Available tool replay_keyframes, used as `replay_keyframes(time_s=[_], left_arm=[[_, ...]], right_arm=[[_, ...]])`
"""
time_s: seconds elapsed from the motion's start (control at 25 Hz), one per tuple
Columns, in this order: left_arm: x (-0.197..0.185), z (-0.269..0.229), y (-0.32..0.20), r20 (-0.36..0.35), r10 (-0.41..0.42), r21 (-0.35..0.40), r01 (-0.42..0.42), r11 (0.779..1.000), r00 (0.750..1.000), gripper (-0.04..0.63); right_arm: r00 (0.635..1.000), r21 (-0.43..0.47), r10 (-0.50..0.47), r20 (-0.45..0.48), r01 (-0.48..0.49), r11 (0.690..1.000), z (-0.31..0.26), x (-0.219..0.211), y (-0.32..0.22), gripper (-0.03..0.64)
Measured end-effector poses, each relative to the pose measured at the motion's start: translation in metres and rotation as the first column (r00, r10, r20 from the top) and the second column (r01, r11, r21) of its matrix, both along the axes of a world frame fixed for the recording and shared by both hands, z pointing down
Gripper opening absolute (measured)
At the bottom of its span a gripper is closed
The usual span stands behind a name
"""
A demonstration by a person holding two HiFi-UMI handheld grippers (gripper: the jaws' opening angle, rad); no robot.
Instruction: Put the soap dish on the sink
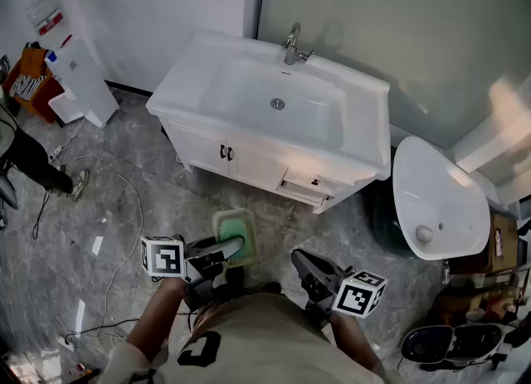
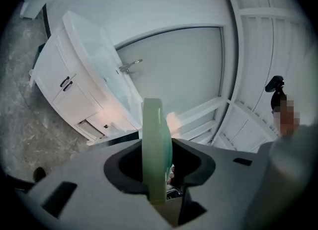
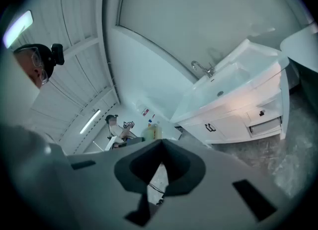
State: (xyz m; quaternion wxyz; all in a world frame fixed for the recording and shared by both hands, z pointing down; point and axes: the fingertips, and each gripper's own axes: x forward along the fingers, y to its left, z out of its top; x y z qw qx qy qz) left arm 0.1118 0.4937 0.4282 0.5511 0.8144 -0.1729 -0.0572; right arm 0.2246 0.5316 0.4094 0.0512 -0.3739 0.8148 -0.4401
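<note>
The pickup looks done and the placing is all that is left. The left gripper [image 1: 238,248] is clamped on the green soap dish [image 2: 155,129], its 2 jaws pressing on either side of the dish, which shows edge-on in the left gripper view. In the head view the dish is carried low, just in front of the person's body and over the grey floor [image 1: 124,208], well apart from the white sink [image 1: 187,75]. The sink top beside the faucet [image 1: 294,45] has nothing on it, so the dish has not yet arrived. The right gripper [image 3: 161,143] is closed with nothing between its jaws and hangs beside the left one, taking no part in the carry. What remains, by my reading, is to walk up to the cabinet [image 1: 249,162], lift the dish over the rim, set it flat on the sink top and let go.
</note>
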Motion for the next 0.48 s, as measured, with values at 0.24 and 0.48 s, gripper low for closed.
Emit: replay_keyframes(time_s=[0.24, 0.48], left_arm=[[-0.001, -0.004, 0.005, -0.062, 0.036, -0.025, -0.037, 0.999, 0.997, 0.143], [-0.01, -0.005, 0.002, -0.072, 0.05, -0.042, -0.053, 0.998, 0.996, 0.143]], right_arm=[[1.0, -0.003, -0.016, -0.014, 0.016, 1.0, 0.002, -0.016, -0.008, 0.009], [1.0, -0.016, -0.016, -0.012, 0.016, 1.0, 0.003, -0.03, -0.02, 0.009]])
